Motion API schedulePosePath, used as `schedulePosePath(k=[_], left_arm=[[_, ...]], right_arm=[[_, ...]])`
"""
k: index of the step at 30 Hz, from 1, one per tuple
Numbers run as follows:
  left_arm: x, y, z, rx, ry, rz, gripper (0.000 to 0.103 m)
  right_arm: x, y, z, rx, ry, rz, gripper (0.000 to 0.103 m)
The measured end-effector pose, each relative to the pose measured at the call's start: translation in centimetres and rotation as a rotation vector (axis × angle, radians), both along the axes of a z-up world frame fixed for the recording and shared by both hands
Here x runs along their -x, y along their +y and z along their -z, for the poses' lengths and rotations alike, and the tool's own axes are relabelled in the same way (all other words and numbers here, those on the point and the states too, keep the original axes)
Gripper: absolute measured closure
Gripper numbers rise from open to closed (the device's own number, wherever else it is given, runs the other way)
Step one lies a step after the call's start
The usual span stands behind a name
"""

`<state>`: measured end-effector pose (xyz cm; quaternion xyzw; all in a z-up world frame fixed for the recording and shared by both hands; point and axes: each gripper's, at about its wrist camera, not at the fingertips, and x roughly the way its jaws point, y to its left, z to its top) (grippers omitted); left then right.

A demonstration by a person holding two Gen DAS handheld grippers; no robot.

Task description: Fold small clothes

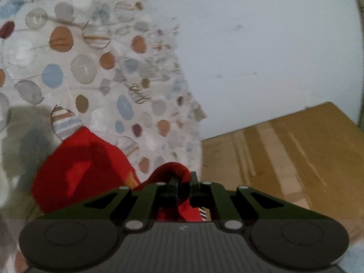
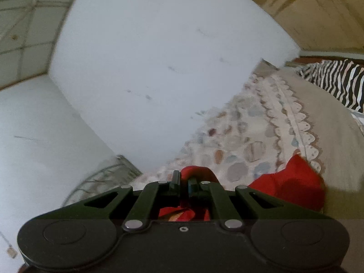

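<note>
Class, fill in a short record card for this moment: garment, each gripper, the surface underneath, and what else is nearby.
garment: red garment, bunched, a fold pinched at each gripper
left gripper: shut on red garment
right gripper: shut on red garment
surface: spotted bedspread with scalloped border
nearby: cardboard box; zebra-striped fabric; white wall

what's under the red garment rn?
The red garment, pinched by the left gripper and right gripper, hangs over the leaf-patterned bedspread. What lies beneath the draped cloth is covered.
</note>
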<state>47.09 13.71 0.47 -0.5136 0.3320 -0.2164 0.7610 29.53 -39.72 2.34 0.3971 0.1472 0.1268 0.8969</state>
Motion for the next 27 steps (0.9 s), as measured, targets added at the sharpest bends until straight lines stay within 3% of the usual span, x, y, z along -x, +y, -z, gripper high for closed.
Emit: schedulePosePath(k=[4,9,16,20,22,23,24,25,27], left_arm=[[-5.2,-0.9,3.9,0.005,0.089,-0.017,0.095],[-9.1,-1.7,8.3,-0.013,0.185,-0.026,0.095],[-11.2,-2.2,11.7,-0.051,0.233,-0.014,0.094],[-11.6,-2.4,11.7,-0.072,0.222,0.008,0.091],[-11.4,-2.1,10.7,-0.104,0.189,-0.003,0.075],[-11.3,-1.9,10.1,-0.112,0.169,-0.011,0.051],[-11.1,-1.6,9.6,-0.114,0.148,-0.027,0.035],[-11.0,-1.3,9.0,-0.112,0.13,-0.039,0.033],[-10.6,-0.8,7.9,-0.126,0.083,-0.039,0.029]], right_arm=[[-6.6,-1.1,3.7,-0.028,0.121,0.026,0.098],[-12.0,-1.6,8.5,-0.057,0.273,0.062,0.098],[-14.7,-1.0,11.8,0.008,0.351,0.051,0.097],[-14.8,-1.3,12.3,0.012,0.364,0.043,0.096],[-14.8,-1.3,12.3,0.027,0.364,0.04,0.09],[-14.7,-1.3,12.0,0.046,0.363,0.046,0.083],[-14.6,-1.3,11.8,0.063,0.356,0.048,0.078],[-14.5,-1.5,11.5,0.073,0.346,0.046,0.076],[-14.2,-1.6,10.8,0.097,0.327,0.037,0.057]])
